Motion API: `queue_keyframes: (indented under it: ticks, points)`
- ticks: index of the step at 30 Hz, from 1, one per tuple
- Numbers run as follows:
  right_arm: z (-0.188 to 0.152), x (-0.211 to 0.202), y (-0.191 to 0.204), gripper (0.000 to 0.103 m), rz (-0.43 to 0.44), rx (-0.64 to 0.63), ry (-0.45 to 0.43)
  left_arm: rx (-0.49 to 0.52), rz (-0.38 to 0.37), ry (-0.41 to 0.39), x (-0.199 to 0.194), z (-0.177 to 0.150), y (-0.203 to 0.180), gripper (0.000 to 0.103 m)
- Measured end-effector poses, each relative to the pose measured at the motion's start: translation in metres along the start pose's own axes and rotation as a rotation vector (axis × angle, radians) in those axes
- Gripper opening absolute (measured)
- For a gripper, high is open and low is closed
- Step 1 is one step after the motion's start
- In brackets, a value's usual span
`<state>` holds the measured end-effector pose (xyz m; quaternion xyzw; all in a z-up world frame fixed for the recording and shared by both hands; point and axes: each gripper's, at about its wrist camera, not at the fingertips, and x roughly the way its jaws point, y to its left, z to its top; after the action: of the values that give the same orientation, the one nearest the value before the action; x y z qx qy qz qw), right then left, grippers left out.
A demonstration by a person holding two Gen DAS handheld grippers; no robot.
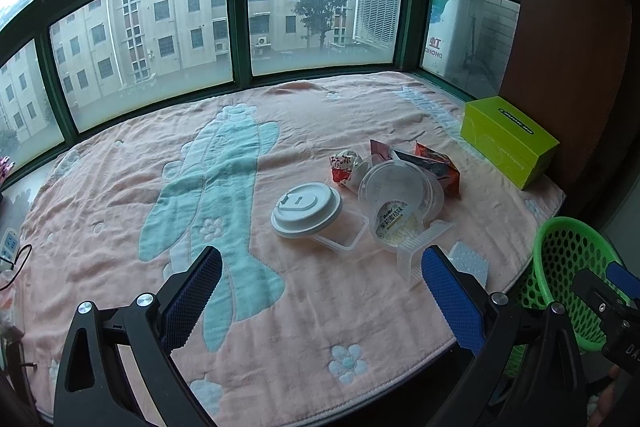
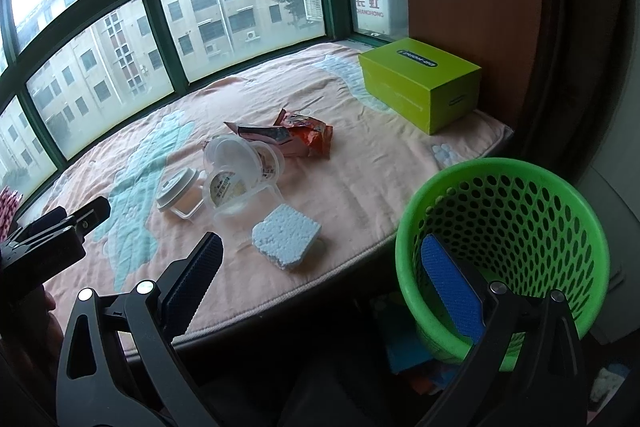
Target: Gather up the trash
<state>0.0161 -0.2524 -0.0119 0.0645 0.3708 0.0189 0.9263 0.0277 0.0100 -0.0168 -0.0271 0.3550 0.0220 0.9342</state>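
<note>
Bay-window ledge, pink blanket (image 1: 120,227) spread over it, apartment blocks outside. Trash sits bunched right of centre: white-lidded cup (image 1: 306,211) on its side, clear plastic tub (image 1: 400,201) with a loose lid, red snack wrappers (image 2: 304,135), a crumpled wrapper (image 1: 343,165), white foam block (image 2: 287,237) near the blanket's front edge. Green mesh bin (image 2: 504,251) stands off the ledge to the right, nothing visible in it. Yellow-green box (image 2: 420,83) in the far corner, likely not trash.

Left gripper (image 1: 320,297) hovers over the blanket short of the pile, jaws wide apart, holding nothing. Right gripper (image 2: 324,285) also spread and empty, one finger in front of the bin.

Risks: tub and lid are nested loosely, so a pinch may separate or crush them; the cup could roll; foam could get nudged over the edge; soft blanket may snag a fingertip.
</note>
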Motion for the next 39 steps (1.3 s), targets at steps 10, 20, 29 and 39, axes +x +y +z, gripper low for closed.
queue_keyframes:
  ticks: [10, 20, 29, 39]
  points:
    - [0.002, 0.024, 0.006, 0.098, 0.033, -0.045, 0.039, 0.001, 0.025, 0.008, 0.012, 0.012, 0.006, 0.097]
    - [-0.002, 0.060, 0.024, 0.098, 0.082, -0.089, 0.114, -0.030, 0.055, 0.039, 0.029, 0.017, 0.023, 0.097]
    - [-0.013, 0.106, 0.045, 0.098, 0.069, -0.136, 0.201, -0.060, 0.066, 0.068, 0.043, 0.013, 0.038, 0.097]
    - [-0.014, 0.142, 0.039, 0.095, 0.015, -0.091, 0.260, -0.076, 0.039, 0.094, 0.054, 0.009, 0.047, 0.097]
